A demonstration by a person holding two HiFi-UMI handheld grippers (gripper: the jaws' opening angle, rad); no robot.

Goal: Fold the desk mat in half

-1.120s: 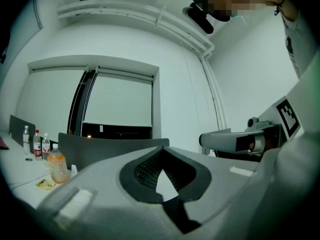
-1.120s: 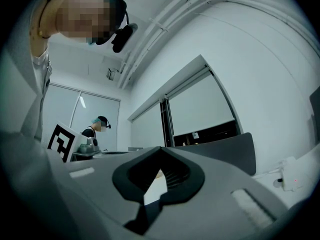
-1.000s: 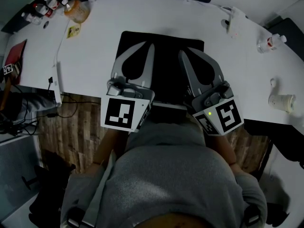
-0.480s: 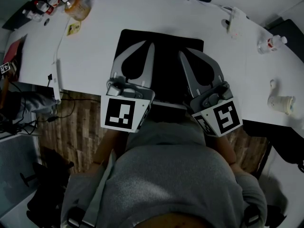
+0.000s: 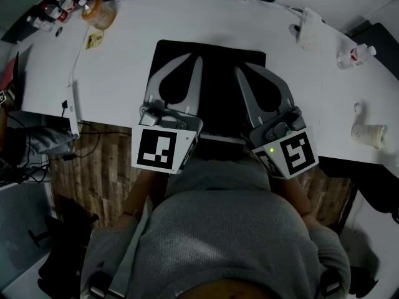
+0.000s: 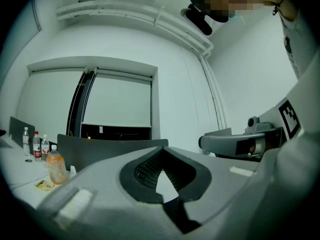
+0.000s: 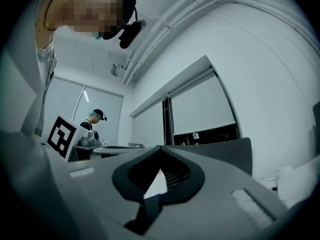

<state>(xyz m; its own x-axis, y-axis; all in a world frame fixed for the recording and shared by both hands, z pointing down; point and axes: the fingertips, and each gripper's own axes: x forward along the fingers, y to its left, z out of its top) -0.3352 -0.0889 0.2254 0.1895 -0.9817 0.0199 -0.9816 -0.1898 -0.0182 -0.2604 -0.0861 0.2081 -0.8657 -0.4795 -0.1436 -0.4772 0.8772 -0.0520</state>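
A black desk mat [image 5: 218, 80] lies flat on the white table [image 5: 118, 73], close to the near edge. Both grippers hover level over it, side by side and pointing away from me. The left gripper [image 5: 197, 60] is over the mat's left half and the right gripper [image 5: 237, 70] over its right half. Each has its jaws shut with nothing between them. In the left gripper view the left gripper [image 6: 161, 149] points at a window and wall, as does the right gripper [image 7: 160, 148] in its own view. The mat is hidden in both gripper views.
An orange drink bottle [image 5: 101, 12] and small bottles [image 5: 55, 8] stand at the table's far left. A white object [image 5: 307, 28], a bottle [image 5: 354, 56] and a white cup [image 5: 368, 133] sit to the right. Another person [image 7: 93, 124] stands at a far desk.
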